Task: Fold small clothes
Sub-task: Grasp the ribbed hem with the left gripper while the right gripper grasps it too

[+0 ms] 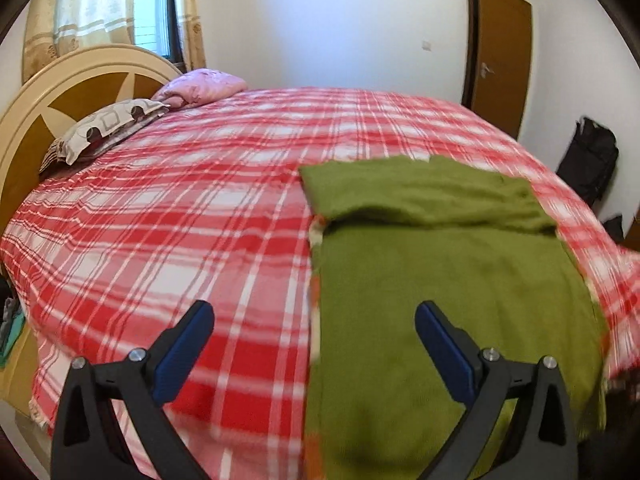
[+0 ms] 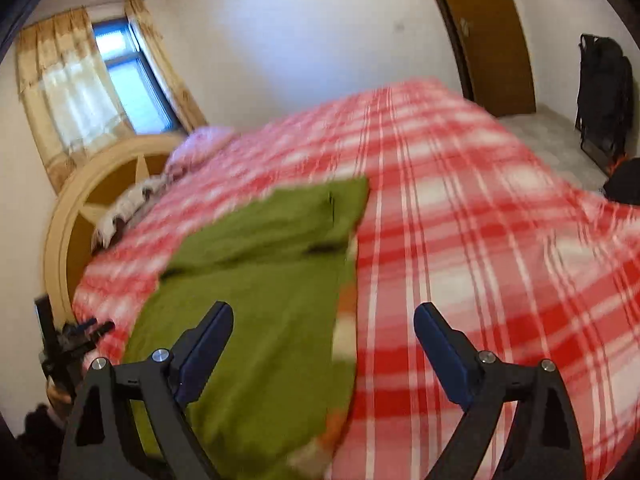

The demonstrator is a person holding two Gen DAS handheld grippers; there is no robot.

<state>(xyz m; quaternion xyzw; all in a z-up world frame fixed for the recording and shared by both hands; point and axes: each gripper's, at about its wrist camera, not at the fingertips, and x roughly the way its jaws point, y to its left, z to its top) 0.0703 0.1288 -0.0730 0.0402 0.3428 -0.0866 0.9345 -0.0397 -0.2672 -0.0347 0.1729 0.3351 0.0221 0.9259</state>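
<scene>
A green garment (image 1: 440, 280) lies flat on the red and white plaid bed (image 1: 180, 220), with its far end folded back over itself in a band (image 1: 424, 196). My left gripper (image 1: 314, 316) is open and empty, held above the garment's left edge near the front. In the right wrist view the green garment (image 2: 256, 288) lies left of centre on the plaid bed (image 2: 480, 260). My right gripper (image 2: 324, 316) is open and empty, above the garment's right edge. The left gripper (image 2: 76, 336) shows at the far left of that view.
Two pillows (image 1: 108, 128) and a pink one (image 1: 200, 86) lie by the round headboard (image 1: 60, 92). A brown door (image 1: 500, 60) and a black bag (image 1: 588, 160) stand at the right. A curtained window (image 2: 120, 76) is behind the headboard.
</scene>
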